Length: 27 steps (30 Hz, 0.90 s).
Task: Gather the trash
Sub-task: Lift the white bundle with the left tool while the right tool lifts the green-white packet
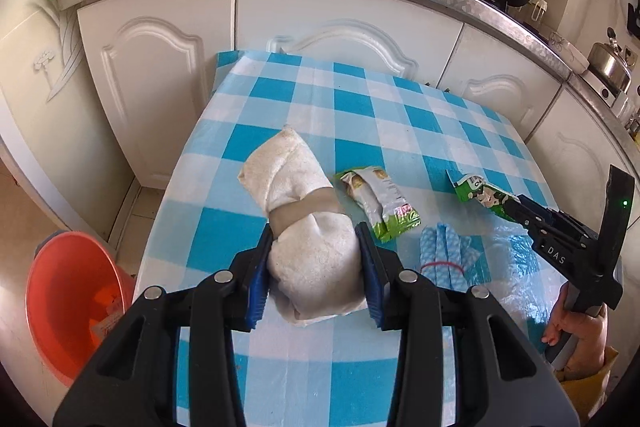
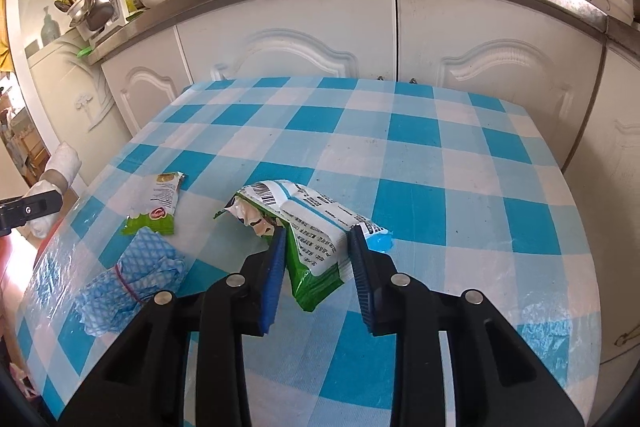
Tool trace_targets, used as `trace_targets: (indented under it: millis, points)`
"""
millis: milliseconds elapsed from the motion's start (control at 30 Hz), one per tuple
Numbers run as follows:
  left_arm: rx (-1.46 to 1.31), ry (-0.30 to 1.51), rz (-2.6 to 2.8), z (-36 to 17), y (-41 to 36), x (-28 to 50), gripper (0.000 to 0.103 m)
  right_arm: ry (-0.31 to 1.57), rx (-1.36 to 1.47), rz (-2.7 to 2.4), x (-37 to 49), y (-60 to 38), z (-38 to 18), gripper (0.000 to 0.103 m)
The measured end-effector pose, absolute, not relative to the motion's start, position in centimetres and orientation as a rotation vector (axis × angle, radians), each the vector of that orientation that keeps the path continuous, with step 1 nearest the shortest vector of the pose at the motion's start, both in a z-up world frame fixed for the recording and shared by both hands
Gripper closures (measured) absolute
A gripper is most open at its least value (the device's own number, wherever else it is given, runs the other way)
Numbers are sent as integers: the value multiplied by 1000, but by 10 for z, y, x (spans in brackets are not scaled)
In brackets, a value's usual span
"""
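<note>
My left gripper (image 1: 316, 257) is shut on a white rolled bundle (image 1: 312, 259) with a tan band round its middle, held over the left part of the blue-checked table (image 1: 352, 103). In the right wrist view, my right gripper (image 2: 318, 241) is shut on a crumpled green, white and blue snack wrapper (image 2: 316, 223), just above the cloth. The same right gripper (image 1: 509, 207) and its wrapper (image 1: 474, 190) show at the right of the left wrist view. A second green-and-white wrapper (image 1: 380, 203) (image 2: 160, 203) lies flat on the table between the two grippers.
An orange bucket (image 1: 72, 307) stands on the floor off the table's left edge. A blue-checked cloth bundle (image 1: 440, 259) (image 2: 132, 279) tied with a red rubber band lies near the front. White cabinets (image 2: 400, 39) close off the far side.
</note>
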<state>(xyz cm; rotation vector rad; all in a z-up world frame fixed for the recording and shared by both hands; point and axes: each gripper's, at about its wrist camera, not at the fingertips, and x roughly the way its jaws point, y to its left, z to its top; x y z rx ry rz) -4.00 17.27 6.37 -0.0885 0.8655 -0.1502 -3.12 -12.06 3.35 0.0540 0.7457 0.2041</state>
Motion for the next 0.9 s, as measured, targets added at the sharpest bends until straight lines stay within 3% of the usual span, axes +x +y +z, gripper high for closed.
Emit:
trace_targets:
  millis: [700,733,767,900]
  points:
    - [-205,924,-149,26,241,-84,62,692,78,110,-94,-112,67,73]
    - [-212,922,-153,25,244,-85,62,686,83,106,-97,-112,70,77]
    - [-218,920,-157,25,246,-85,62,680,86,102,-100,-111,74,88]
    - [-248,918,-179,23,255,-89,62,686,43,90,-104,-102,82,90]
